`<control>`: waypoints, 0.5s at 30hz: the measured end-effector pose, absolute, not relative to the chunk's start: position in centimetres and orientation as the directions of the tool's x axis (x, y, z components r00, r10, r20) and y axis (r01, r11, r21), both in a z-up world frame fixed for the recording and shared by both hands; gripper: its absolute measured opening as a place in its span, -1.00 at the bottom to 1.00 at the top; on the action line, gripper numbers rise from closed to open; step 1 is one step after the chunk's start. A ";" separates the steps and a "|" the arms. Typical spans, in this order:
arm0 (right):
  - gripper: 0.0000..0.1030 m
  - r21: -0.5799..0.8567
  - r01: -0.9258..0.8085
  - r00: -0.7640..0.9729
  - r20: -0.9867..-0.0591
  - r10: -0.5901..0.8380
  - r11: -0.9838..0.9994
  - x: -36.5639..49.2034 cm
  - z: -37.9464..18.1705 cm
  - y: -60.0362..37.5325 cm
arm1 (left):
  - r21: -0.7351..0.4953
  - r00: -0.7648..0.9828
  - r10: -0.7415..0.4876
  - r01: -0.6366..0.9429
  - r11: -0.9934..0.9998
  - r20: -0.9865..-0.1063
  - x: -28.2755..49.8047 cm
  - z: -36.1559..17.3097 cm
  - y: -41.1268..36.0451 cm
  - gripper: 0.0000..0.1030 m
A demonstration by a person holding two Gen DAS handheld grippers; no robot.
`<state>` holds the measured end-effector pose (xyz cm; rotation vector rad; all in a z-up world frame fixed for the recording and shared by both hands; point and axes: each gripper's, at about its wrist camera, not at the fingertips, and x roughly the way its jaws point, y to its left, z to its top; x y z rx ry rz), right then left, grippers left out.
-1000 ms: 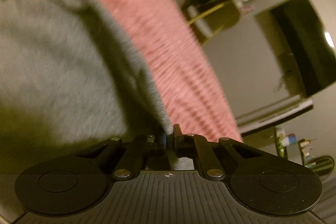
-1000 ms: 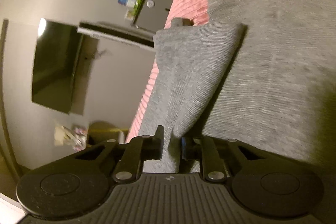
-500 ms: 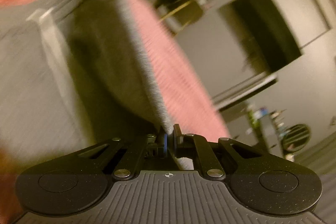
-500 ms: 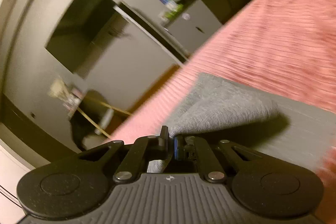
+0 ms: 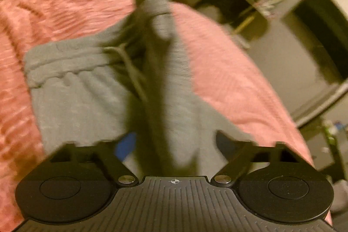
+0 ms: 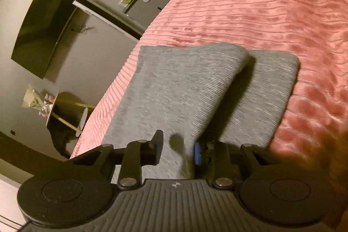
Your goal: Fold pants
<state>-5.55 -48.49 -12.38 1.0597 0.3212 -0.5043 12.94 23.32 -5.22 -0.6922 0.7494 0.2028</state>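
Grey pants (image 5: 82, 101) lie on the pink ribbed bedspread (image 5: 228, 79), with the elastic waistband (image 5: 65, 62) at the left. A blurred ridge of fabric (image 5: 174, 71) runs up the middle of the left wrist view. My left gripper (image 5: 176, 145) is opening, its jaws wide apart, and that fabric passes loosely between them without being pinched. In the right wrist view the pant legs (image 6: 174, 88) lie folded over each other, hems at the far end. My right gripper (image 6: 177, 149) is opening too. Cloth lies between its fingers, and the pads stand clear of it.
The bed edge (image 6: 121, 82) drops off to the left in the right wrist view. Beyond it are a dark wall screen (image 6: 43, 29), a grey cabinet (image 6: 148, 3) and a small round table with gold legs (image 6: 65, 110). Pink bedspread (image 6: 261, 3) stretches beyond the pants.
Both grippers were shut on pant fabric and swept it across the bed. Now both have parted their jaws and let go, and the legs lie folded on the bedspread.
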 end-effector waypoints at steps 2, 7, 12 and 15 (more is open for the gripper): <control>-0.78 0.731 0.556 0.831 -0.493 -0.257 0.396 -4.8 -11.8 -48.4 | -0.566 0.722 -0.127 -0.407 0.717 -0.680 12.4 -5.8 24.7 -0.77; -0.90 0.657 0.558 0.829 -0.436 -0.349 0.507 -5.7 -8.2 -47.5 | -0.644 0.810 -0.134 -0.340 0.685 -0.571 9.6 -3.4 27.1 -0.80; -0.90 0.542 0.607 0.794 -0.435 -0.424 0.581 -7.1 -8.0 -46.9 | -0.600 0.781 -0.131 -0.348 0.721 -0.611 7.2 -4.8 28.6 -0.80; -0.90 0.523 0.660 0.747 -0.530 -0.401 0.539 -6.6 -10.9 -47.9 | -0.506 0.694 -0.108 -0.400 0.764 -0.712 6.2 -7.8 27.8 -0.78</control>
